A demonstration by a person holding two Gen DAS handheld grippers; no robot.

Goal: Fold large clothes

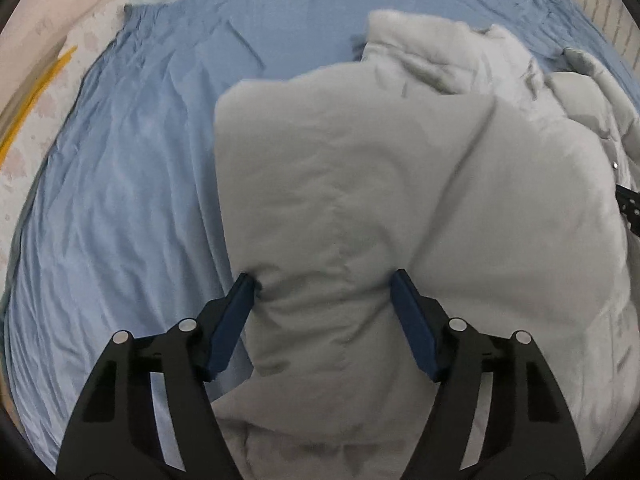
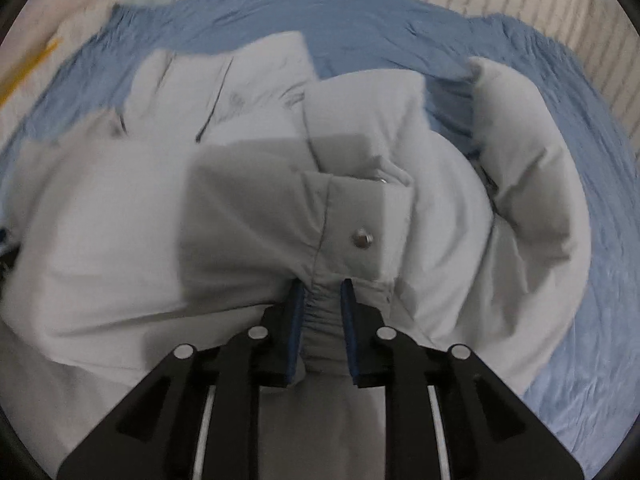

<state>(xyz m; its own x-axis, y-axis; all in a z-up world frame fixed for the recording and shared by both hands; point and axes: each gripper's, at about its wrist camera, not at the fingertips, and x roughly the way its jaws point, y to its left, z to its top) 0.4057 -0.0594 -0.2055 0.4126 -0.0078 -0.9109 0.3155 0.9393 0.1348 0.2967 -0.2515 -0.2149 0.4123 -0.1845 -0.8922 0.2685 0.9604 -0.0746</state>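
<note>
jacket (image 2: 280,208): far panels motion-blurred | bed sheet (image 1: 120,200): mostly covered beneath the jacket | right gripper (image 1: 630,210): cut off at frame edge

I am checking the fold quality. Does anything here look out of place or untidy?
Yes. The grey padded jacket lies bunched in lumps on the blue sheet, not flat. The right gripper pinches the gathered elastic cuff, beside a snap button, while the left gripper straddles a thick fold. No damage shows.
</note>
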